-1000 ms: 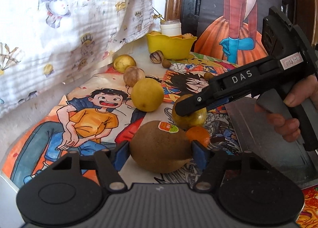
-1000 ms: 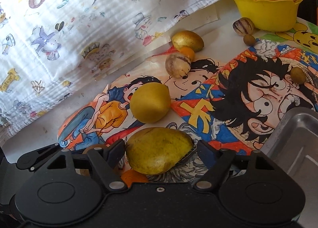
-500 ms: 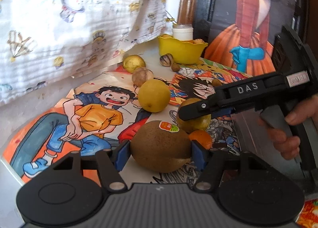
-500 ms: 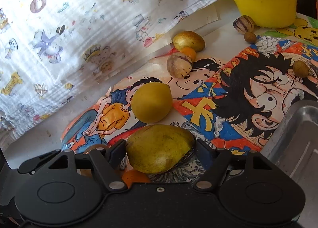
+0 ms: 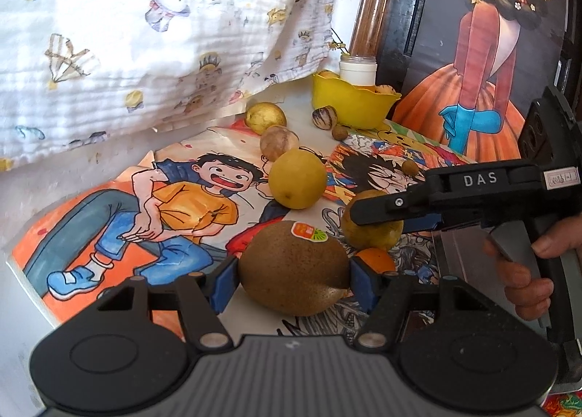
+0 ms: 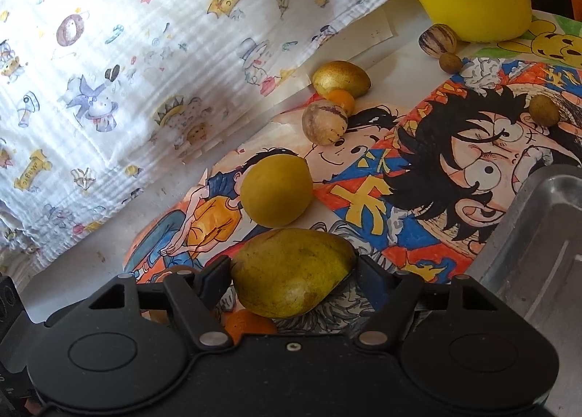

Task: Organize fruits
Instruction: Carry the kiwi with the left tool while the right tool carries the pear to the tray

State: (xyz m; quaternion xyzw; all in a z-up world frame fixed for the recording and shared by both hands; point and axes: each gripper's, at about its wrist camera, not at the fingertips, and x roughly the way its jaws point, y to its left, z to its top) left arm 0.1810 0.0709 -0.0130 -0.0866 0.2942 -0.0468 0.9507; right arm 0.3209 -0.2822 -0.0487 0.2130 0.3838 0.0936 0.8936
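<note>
Across the lower middle of both wrist views, each gripper holds one fruit crosswise. The left gripper [image 5: 293, 280] pinches a brown kiwi [image 5: 293, 267], long axis spanning its blue pads. The right gripper [image 6: 293, 277] clamps a yellow-green pear [image 6: 291, 271], nearer the metal tray [image 6: 538, 235] at right. Both tilt downward over the cartoon mat [image 5: 109, 220].

Two wrist fisheyes, low and close over a cartoon-printed table mat [image 5: 120, 206].

Left view: looks forward and down from just behind the left gripper [image 5: 291, 280], toward the scalloped yellow plastic bowl [image 5: 351, 104] at the far end, catching the right gripper [image 5: 378, 213] side-on. Right view: looks the same way along its own fingers, very near. Shared: round yellow fruit [image 5: 297, 178] [image 6: 276, 195], bowl [image 6: 476, 9], mat [image 6: 367, 195].
</note>
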